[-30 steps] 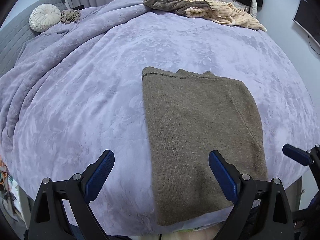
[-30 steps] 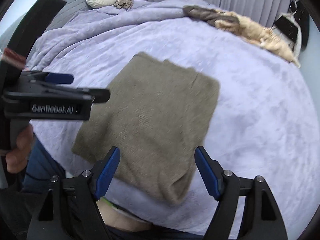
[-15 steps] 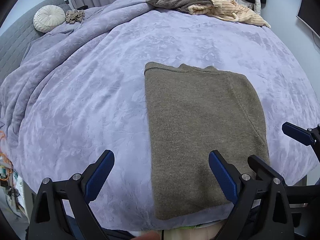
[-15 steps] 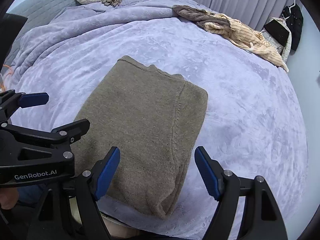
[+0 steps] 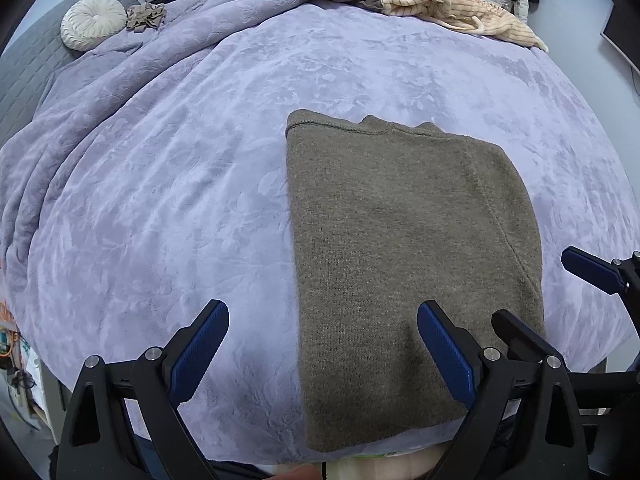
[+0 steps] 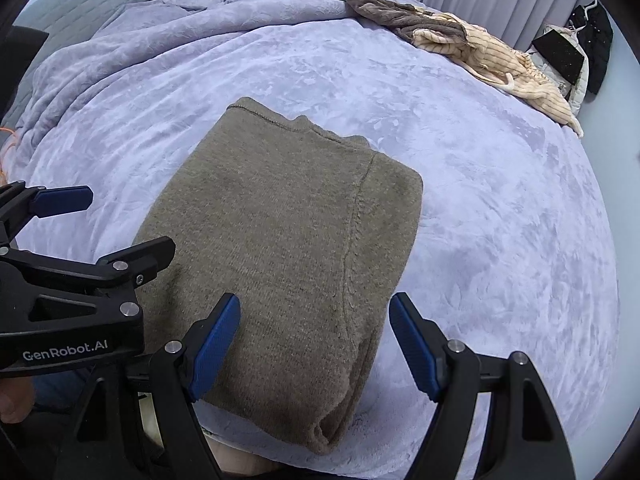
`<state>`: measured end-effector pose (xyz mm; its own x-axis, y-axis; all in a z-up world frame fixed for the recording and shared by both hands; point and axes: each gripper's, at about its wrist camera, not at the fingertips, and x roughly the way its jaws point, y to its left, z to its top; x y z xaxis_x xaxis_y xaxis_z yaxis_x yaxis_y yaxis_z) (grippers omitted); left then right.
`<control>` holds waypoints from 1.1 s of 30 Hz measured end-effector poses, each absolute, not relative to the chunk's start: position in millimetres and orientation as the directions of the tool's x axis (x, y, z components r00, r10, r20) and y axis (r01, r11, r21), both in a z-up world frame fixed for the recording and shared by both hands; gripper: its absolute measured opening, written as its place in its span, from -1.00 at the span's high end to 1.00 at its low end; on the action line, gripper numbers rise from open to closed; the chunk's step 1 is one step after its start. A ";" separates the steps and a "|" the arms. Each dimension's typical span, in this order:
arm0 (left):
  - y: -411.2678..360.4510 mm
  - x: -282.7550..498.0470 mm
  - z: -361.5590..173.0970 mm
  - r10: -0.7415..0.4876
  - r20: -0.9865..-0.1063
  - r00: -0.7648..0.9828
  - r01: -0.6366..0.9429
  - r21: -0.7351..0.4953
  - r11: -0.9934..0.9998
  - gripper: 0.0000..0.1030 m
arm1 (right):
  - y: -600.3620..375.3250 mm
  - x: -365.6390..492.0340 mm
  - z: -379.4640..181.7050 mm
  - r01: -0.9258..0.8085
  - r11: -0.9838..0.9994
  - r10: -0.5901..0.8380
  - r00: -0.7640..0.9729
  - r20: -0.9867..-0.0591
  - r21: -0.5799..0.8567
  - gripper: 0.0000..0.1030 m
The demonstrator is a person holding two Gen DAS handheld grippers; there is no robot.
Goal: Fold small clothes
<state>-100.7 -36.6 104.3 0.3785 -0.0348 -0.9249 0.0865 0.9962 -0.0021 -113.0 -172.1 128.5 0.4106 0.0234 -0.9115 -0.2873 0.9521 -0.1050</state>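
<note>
An olive-brown knitted sweater (image 5: pixel 404 240) (image 6: pixel 288 248) lies folded into a long rectangle on the lilac bedspread (image 5: pixel 180 200) (image 6: pixel 500 240), its near end at the bed's front edge. My left gripper (image 5: pixel 322 350) hangs open above that near end, its right pad over the cloth and its left pad over bare bedspread. My right gripper (image 6: pixel 314 346) is open too, straddling the sweater's near right corner without touching it. Each gripper shows at the other view's side edge.
A heap of unfolded clothes (image 5: pixel 420 4) (image 6: pixel 460 44), brown and cream striped, lies at the bed's far side. A round white cushion (image 5: pixel 94 26) and a small crumpled cloth (image 5: pixel 146 16) sit at the far left. Dark garments hang at the far right.
Both views have shifted slightly, and the sweater now sits squarer under both grippers. The left gripper has dropped lower in the right wrist view. Both grippers stayed open.
</note>
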 end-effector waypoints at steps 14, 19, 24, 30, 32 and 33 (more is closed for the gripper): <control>-39.0 -91.5 97.7 -0.040 -0.935 0.353 0.093 -0.008 0.996 -0.86 | -173.1 -103.6 123.7 -0.288 0.951 0.008 0.390 -0.921 -0.113 -0.55; -38.3 -90.8 97.3 -0.043 -0.934 0.354 0.091 -0.011 0.996 -0.86 | -173.2 -103.0 123.1 -0.290 0.950 0.009 0.389 -0.921 -0.113 -0.55; -37.4 -90.6 97.6 -0.043 -0.935 0.352 0.092 -0.011 0.996 -0.86 | -171.9 -102.9 122.6 -0.292 0.949 0.006 0.388 -0.922 -0.117 -0.55; -36.3 -90.6 97.7 -0.047 -0.934 0.355 0.090 -0.016 0.996 -0.86 | -170.6 -102.8 122.0 -0.292 0.949 0.004 0.386 -0.922 -0.118 -0.55; -35.9 -90.8 97.4 -0.050 -0.933 0.356 0.090 -0.019 0.996 -0.86 | -170.2 -102.9 122.1 -0.292 0.949 0.004 0.386 -0.922 -0.118 -0.55; -35.7 -91.1 97.5 -0.051 -0.933 0.356 0.089 -0.020 0.996 -0.86 | -170.1 -102.9 122.1 -0.292 0.949 0.004 0.386 -0.922 -0.118 -0.55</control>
